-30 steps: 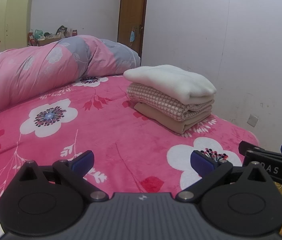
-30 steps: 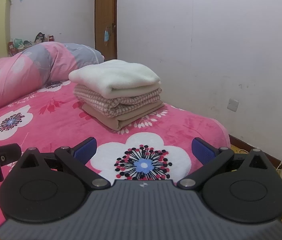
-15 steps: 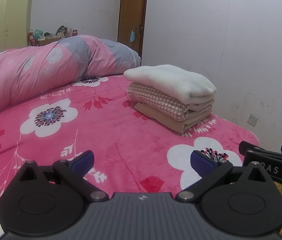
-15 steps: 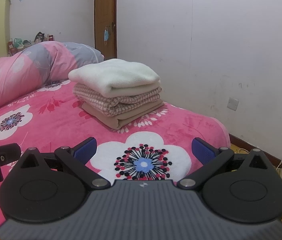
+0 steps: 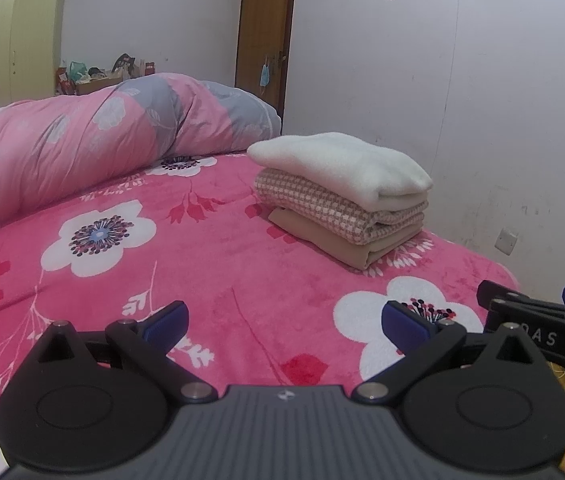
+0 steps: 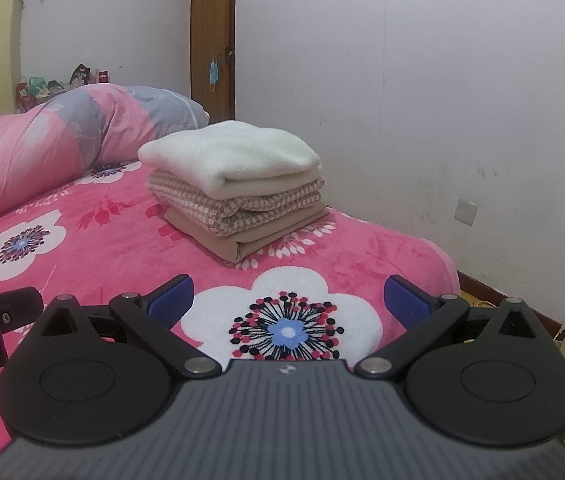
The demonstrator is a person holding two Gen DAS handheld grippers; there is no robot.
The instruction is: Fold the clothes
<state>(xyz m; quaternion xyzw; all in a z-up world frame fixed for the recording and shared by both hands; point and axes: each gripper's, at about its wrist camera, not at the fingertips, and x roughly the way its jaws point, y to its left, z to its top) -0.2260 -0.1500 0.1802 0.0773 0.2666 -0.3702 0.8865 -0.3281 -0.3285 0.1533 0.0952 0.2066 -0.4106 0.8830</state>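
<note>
Both tools are hovering low over the near edge of the bed [image 5: 210,264], side by side, pointing toward the far corner by the wall. The left gripper [image 5: 282,326] is sitting with its blue pads spread wide and nothing between them; the right gripper [image 6: 288,298] is showing the same wide spread, also empty. The clothes are lying well ahead of both, out of reach: one stack [image 5: 342,196] of three folded pieces, resting on the pink floral bedspread near the wall-side corner. A white fleecy piece [image 6: 230,154] is sitting on top, a pink-and-white checked piece [image 6: 238,206] in the middle, a tan piece [image 6: 242,240] at the bottom, folded edges roughly lined up toward the viewer. The stacking is probably keeping finished items clear of the open bedspread, which is serving as the working surface. No loose garment is showing anywhere on that surface, so I am judging the folding as done or paused between items; the spread pads fit a tool waiting for cloth. One rolled quilt [image 5: 94,136] is lying along the far side, likely pushed back to free the space. One wooden door [image 6: 212,36] is standing behind, a face mask hanging at its handle.
</note>
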